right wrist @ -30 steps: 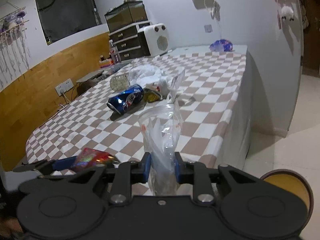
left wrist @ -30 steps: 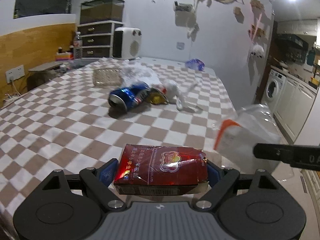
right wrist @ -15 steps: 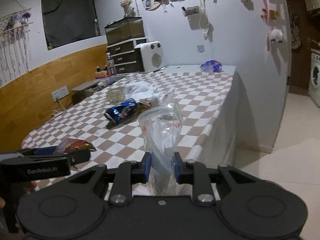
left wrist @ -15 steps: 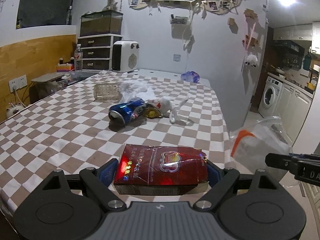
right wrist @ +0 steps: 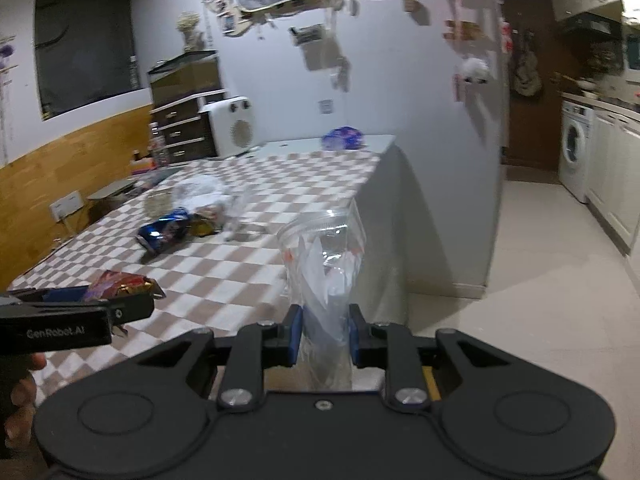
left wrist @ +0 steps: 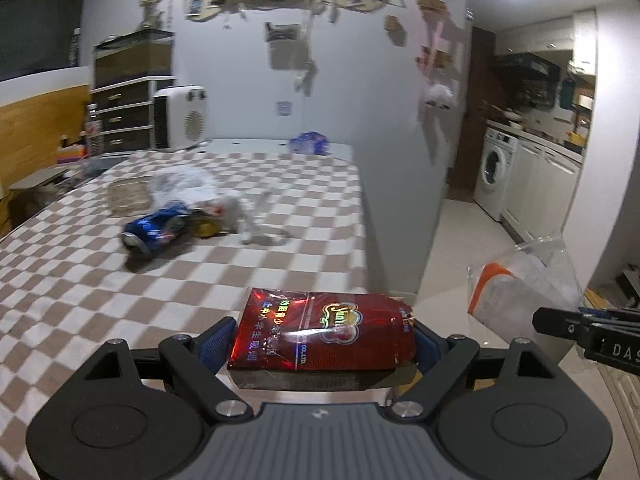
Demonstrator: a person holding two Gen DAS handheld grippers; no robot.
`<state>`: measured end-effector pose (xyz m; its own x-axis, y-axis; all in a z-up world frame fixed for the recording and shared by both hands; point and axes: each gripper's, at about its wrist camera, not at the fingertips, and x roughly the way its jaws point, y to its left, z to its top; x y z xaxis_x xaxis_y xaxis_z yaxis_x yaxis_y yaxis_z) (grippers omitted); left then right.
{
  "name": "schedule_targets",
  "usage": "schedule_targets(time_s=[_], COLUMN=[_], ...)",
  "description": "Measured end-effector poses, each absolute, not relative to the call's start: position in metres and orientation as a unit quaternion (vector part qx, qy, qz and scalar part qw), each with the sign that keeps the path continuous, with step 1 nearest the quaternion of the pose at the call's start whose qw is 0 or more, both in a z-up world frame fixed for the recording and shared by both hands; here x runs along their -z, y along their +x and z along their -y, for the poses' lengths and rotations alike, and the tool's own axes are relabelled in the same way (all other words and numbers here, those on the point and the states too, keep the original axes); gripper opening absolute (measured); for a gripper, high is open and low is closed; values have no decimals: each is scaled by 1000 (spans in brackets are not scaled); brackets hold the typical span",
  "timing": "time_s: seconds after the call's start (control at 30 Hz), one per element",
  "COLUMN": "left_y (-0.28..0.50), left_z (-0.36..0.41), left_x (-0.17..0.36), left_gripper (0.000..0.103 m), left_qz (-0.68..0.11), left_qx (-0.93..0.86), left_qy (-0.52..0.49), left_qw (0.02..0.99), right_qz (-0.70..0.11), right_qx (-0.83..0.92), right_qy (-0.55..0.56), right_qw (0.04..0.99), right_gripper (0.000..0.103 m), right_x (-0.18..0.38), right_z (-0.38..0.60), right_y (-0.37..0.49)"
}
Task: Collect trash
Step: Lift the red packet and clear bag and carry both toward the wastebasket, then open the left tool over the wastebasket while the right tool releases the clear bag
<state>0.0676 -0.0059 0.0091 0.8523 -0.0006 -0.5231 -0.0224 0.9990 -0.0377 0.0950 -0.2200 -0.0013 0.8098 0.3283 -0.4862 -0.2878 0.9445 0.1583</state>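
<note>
My left gripper (left wrist: 320,338) is shut on a red foil cigarette pack (left wrist: 322,332) and holds it in the air above the near right corner of the checkered table (left wrist: 80,280). My right gripper (right wrist: 325,334) is shut on a clear plastic zip bag (right wrist: 326,268) with an orange strip, held upright with its mouth open, off the table's right edge. The bag also shows at the right of the left wrist view (left wrist: 520,292). The left gripper and pack show in the right wrist view (right wrist: 116,288), left of the bag.
A crushed blue can (left wrist: 156,230), a yellow wrapper (left wrist: 206,228) and white crumpled plastic (left wrist: 188,188) lie mid-table. A wicker tray (left wrist: 128,198) sits behind them. A white heater (left wrist: 180,118) and a drawer unit (left wrist: 124,112) stand at the far end. A washing machine (left wrist: 494,172) stands on the right.
Both grippers have pulled back and swung right, away from the table. The pack and the bag stay gripped. The bag now sits over the floor beside the table edge.
</note>
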Motion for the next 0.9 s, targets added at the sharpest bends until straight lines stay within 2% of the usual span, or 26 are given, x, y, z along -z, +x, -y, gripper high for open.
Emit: schedule_targets(time_s=[0.53, 0.9], left_y=[122, 179], left_z=[134, 189], left_x=[35, 99], left_gripper=[88, 88], left_qz=[-322, -395], left_qx=[92, 116], left_qy=[10, 18], left_qw=[942, 911], right_qz=[-296, -350], right_qx=[-67, -27], right_qy=[82, 100], right_qw=[949, 931], right_gripper=[24, 24], right_x=[43, 96], right_z=[339, 379], right_y=[100, 138])
